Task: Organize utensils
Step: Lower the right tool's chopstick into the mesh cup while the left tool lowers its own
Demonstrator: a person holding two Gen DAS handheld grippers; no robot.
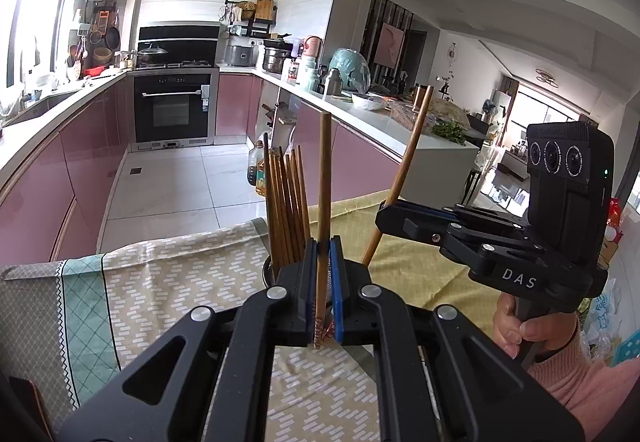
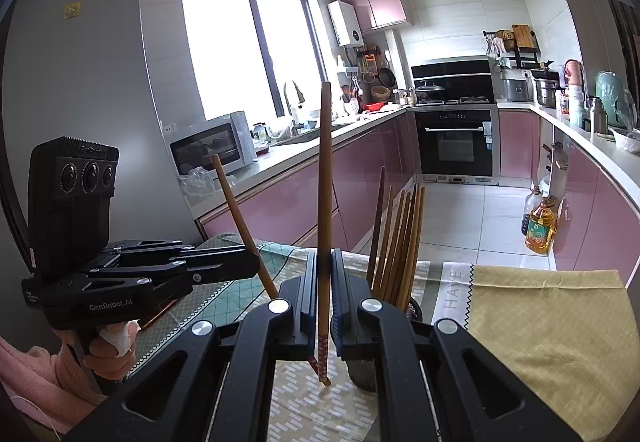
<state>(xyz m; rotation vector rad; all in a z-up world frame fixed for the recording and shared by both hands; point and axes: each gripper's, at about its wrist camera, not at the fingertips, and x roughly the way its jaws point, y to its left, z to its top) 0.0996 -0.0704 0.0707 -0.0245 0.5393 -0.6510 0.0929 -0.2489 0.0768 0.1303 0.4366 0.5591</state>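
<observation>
My left gripper (image 1: 322,248) is shut on one brown chopstick (image 1: 323,193) that stands upright between its blue pads. Just left of it, a dark mesh holder (image 1: 267,270) carries several chopsticks (image 1: 286,201). My right gripper (image 1: 386,211) is at the right, shut on a second, leaning chopstick (image 1: 404,169). In the right wrist view, the right gripper (image 2: 325,260) clamps its upright chopstick (image 2: 325,181), whose patterned end hangs below the jaws. The holder (image 2: 362,374) with its chopsticks (image 2: 400,242) stands just to the right. The left gripper (image 2: 256,260) and its slanted chopstick (image 2: 240,209) are at the left.
The table is covered by a patterned cloth (image 1: 168,290) and a yellow cloth (image 2: 552,322). Beyond its far edge lie a tiled floor, pink cabinets, an oven (image 1: 172,109) and oil bottles (image 2: 538,222). A person's hands in pink sleeves hold both grippers.
</observation>
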